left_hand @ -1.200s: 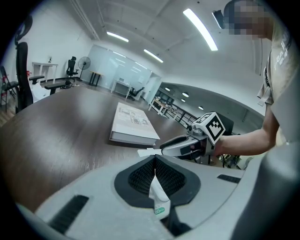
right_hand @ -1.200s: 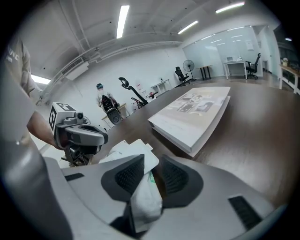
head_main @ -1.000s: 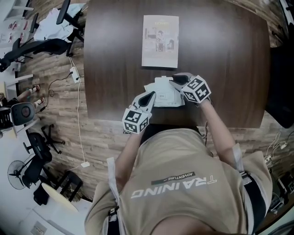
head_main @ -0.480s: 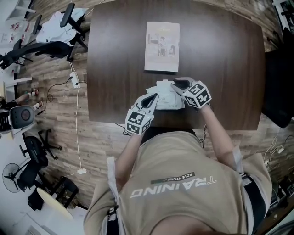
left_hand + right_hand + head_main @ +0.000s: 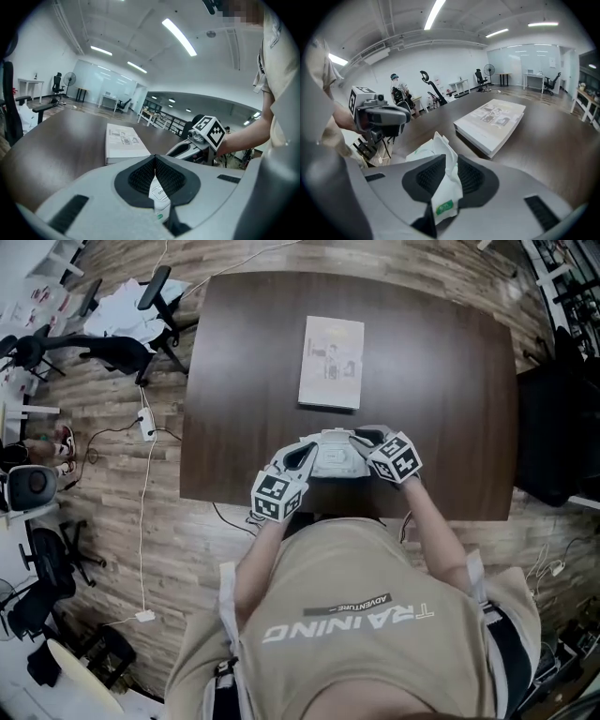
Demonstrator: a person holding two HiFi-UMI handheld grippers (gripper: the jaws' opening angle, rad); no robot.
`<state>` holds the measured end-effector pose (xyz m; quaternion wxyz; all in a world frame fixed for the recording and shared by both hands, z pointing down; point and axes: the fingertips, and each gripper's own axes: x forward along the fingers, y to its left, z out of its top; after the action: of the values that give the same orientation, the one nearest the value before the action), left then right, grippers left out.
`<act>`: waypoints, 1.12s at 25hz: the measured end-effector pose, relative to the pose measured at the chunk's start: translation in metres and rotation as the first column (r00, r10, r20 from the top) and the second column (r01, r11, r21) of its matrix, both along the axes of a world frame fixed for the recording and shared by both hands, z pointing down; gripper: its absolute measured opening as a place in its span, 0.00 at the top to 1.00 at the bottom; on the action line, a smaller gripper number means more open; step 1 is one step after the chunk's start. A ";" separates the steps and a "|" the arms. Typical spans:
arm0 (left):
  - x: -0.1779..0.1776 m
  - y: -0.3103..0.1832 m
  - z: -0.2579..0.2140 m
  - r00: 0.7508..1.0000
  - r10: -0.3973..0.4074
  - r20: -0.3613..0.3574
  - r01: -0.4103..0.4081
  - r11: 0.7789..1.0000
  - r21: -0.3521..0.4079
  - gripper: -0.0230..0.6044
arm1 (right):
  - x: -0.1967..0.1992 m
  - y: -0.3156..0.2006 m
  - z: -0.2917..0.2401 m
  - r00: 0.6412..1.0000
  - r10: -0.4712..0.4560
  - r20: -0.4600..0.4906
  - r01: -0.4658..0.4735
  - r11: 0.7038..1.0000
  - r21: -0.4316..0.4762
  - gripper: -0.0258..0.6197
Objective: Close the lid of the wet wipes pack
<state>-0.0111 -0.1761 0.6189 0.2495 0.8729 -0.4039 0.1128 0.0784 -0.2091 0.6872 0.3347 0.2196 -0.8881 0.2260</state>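
A white wet wipes pack (image 5: pixel 333 454) lies near the front edge of the dark table (image 5: pixel 244 362), between my two grippers. My left gripper (image 5: pixel 302 457) is shut on the pack's left end; its own view shows the pack's white film (image 5: pixel 158 193) pinched between the black pads. My right gripper (image 5: pixel 362 440) is shut on the pack's right end, where crumpled white film with a green mark (image 5: pixel 445 187) sits between the jaws. From here I cannot tell how the lid stands.
A thin booklet (image 5: pixel 331 363) lies flat on the table beyond the pack, also seen as a booklet (image 5: pixel 492 122) from the right gripper. Office chairs (image 5: pixel 141 306) and a floor cable (image 5: pixel 141 512) are to the left of the table. The person's torso (image 5: pixel 356 615) is close to the table's front edge.
The head view has pulled back, so the table looks smaller. Both grippers still hold the pack's ends at the same spot near the front edge.
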 end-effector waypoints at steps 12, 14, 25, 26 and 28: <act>-0.032 -0.001 -0.014 1.000 -0.003 0.003 0.003 0.999 0.050 0.95 | -0.005 0.027 -0.020 1.000 0.015 -0.017 -0.014 1.000 0.026 0.83; -0.031 0.001 -0.014 1.000 0.003 -0.007 -0.003 0.999 0.048 0.95 | -0.003 0.034 -0.020 1.000 0.014 -0.010 -0.014 1.000 0.005 0.83; -0.017 0.012 -0.003 0.997 0.070 -0.023 -0.070 0.998 0.006 0.95 | 0.002 0.051 -0.013 0.995 0.079 0.054 -0.071 0.987 -0.143 0.83; -0.016 0.013 -0.003 0.997 0.072 -0.026 -0.072 0.997 0.004 0.95 | 0.002 0.054 -0.010 0.997 0.069 0.042 -0.063 0.988 -0.143 0.83; -0.014 0.016 -0.003 0.997 0.075 -0.031 -0.074 0.997 0.005 0.95 | 0.003 0.058 -0.007 0.998 0.053 0.022 -0.049 0.988 -0.149 0.83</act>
<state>-0.0254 -0.1602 0.6156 0.2495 0.8895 -0.3674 0.1075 0.0817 -0.1508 0.6802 0.3327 0.2141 -0.8671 0.3026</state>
